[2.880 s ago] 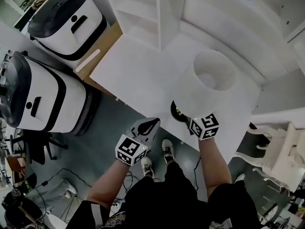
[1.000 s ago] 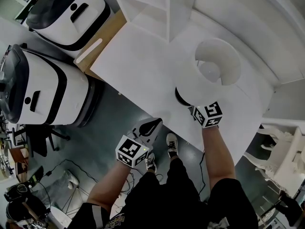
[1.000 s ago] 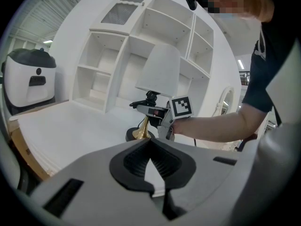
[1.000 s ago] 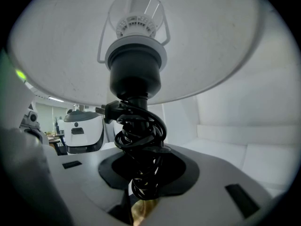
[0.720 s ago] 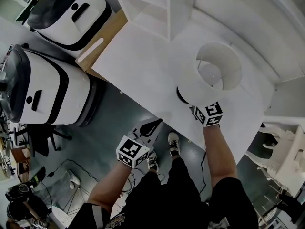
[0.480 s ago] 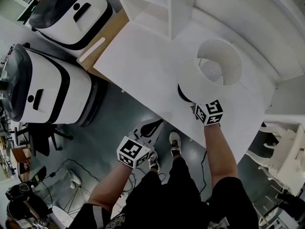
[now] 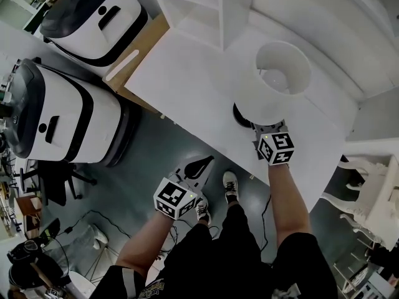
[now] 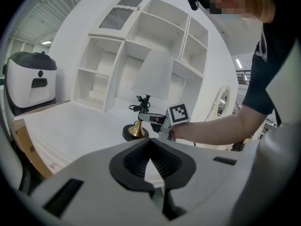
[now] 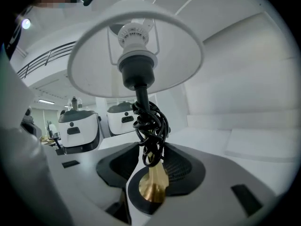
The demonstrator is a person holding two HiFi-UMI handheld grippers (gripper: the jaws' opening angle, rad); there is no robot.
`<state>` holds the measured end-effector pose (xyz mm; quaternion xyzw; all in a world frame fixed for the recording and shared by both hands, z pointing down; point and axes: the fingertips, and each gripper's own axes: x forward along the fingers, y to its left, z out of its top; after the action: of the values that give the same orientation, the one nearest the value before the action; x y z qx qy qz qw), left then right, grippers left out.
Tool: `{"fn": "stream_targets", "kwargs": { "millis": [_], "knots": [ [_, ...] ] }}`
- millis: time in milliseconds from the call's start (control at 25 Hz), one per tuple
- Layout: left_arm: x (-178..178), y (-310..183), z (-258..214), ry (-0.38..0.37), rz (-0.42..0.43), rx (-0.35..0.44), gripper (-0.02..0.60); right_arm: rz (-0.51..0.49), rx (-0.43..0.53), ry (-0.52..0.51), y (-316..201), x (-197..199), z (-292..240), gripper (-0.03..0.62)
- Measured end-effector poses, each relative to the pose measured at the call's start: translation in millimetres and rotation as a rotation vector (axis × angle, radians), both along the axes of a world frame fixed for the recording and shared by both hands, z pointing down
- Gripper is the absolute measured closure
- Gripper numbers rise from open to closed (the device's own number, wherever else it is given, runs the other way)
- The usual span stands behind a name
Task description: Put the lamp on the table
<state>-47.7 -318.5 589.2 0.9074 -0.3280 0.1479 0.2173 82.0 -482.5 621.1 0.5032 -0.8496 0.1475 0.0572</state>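
Counts: 1 lamp [image 7: 265,101], 1 white table [image 7: 187,73], 2 grippers, 2 white-and-black machines on the floor left of the table (far one [image 7: 93,17], near one [image 7: 62,123]), 1 white shelf unit [image 7: 206,5] behind the table, 1 white chair [image 7: 380,198] at right.

Lamp stands upright on the table, near the front edge, right of the middle, base flat on the top.

Lamp look: white drum shade [image 9: 136,46] open at the top, white bulb [image 9: 134,32] in a black socket [image 9: 135,69], thin black pole, black cord [image 9: 150,124] bundled in loops around it, flared brass foot [image 9: 153,185], round black base [image 8: 131,134].

Right gripper [image 7: 260,131]: at the lamp's base, jaws have just been opening and stand apart, brass foot between them, pads off it.

Left gripper [image 7: 201,164]: off the table over the floor, well apart from the lamp, jaws together, nothing in them.
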Motion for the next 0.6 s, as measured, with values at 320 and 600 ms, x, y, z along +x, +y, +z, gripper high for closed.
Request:
{"fn": "stream_targets", "kwargs": {
  "millis": [320,600],
  "knots": [
    [-4,19,-14,0.009,0.031,0.024,0.574,0.089,-0.062,-0.010,63,24,3,0.439],
    [-12,37,-30,0.015,0.042,0.033,0.574,0.104,-0.086,-0.061,122,13,-27,0.556]
  ]
}}
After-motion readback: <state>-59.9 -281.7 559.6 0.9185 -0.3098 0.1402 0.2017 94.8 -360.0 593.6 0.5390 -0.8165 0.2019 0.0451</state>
